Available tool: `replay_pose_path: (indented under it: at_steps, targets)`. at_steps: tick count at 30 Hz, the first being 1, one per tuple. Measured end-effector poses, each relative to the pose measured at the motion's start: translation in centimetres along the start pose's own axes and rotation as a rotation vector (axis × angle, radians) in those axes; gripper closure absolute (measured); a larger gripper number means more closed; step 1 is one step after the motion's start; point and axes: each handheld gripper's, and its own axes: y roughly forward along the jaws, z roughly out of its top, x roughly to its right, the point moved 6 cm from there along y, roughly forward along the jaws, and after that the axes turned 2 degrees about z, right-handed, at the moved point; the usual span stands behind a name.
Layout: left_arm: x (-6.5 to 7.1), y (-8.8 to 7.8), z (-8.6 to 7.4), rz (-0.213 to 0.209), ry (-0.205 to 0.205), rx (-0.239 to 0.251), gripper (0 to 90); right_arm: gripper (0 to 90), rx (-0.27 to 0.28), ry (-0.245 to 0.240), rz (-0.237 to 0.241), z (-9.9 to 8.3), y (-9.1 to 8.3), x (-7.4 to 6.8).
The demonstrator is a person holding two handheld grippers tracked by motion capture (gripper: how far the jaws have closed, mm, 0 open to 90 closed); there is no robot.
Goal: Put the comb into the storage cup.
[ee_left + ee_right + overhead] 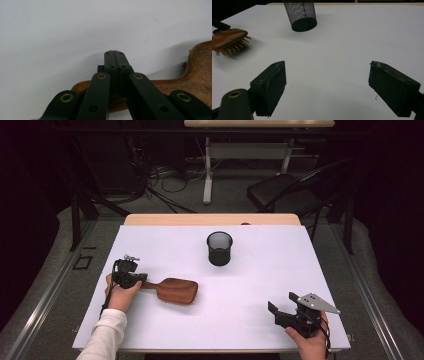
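Left tongs (pixel 141 281) are clamped on the handle of the wooden hairbrush (pixel 175 290), which lies bristles down on the left half of the white desk (pixel 260 285). Right tongs (pixel 280 306) hover wide apart, holding nothing, near the front right corner. A black mesh cup (pixel 219 248) stands upright farther back.

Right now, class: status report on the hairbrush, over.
Left hand-held gripper shut at the wooden hairbrush handle, grip unclear. Right hand-held gripper open, idle. Mesh cup upright; nothing between them.
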Motion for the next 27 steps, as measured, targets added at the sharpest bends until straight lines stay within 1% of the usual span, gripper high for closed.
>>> replay_pose_path:
  at_steps: [8, 9, 11, 12, 13, 15, 16, 22, 27]
  targets:
    - [-0.2, -0.4, -0.7, -0.007, 0.001, 0.002, 90.0, 14.4, 0.003, 0.001, 0.002, 0.0, 0.0, 0.0]
    - [-0.2, -0.6, -0.9, -0.008, 0.011, 0.001, 90.0, 14.4, 0.001, 0.002, 0.002, 0.0, 0.0, 0.0]
    - [-0.1, -0.8, -1.1, -0.013, 0.014, 0.005, 90.0, 14.3, 0.002, 0.001, 0.003, 0.0, 0.0, 0.0]
    - [0.0, -0.8, -1.2, -0.015, 0.025, 0.003, 90.0, 14.4, 0.003, 0.002, 0.003, 0.0, 0.0, 0.0]
    - [0.1, -0.9, -1.3, -0.018, 0.023, 0.006, 90.0, 14.3, -0.002, 0.0, 0.003, 0.0, 0.0, 0.0]
    - [0.1, -1.1, -1.5, -0.022, 0.036, 0.003, 90.0, 14.4, 0.001, 0.005, 0.003, 0.0, 0.0, 0.0]
    - [0.2, -1.2, -1.6, -0.022, 0.034, 0.008, 90.0, 14.4, 0.002, 0.005, 0.003, 0.0, 0.0, 0.0]
    - [0.4, -1.9, -2.2, -0.036, 0.056, 0.011, 90.0, 14.4, 0.003, 0.008, 0.005, 0.0, -0.1, 0.0]
    - [0.6, -2.3, -3.0, -0.042, 0.076, 0.004, 90.0, 14.4, 0.005, 0.009, 0.006, 0.0, -0.1, 0.0]
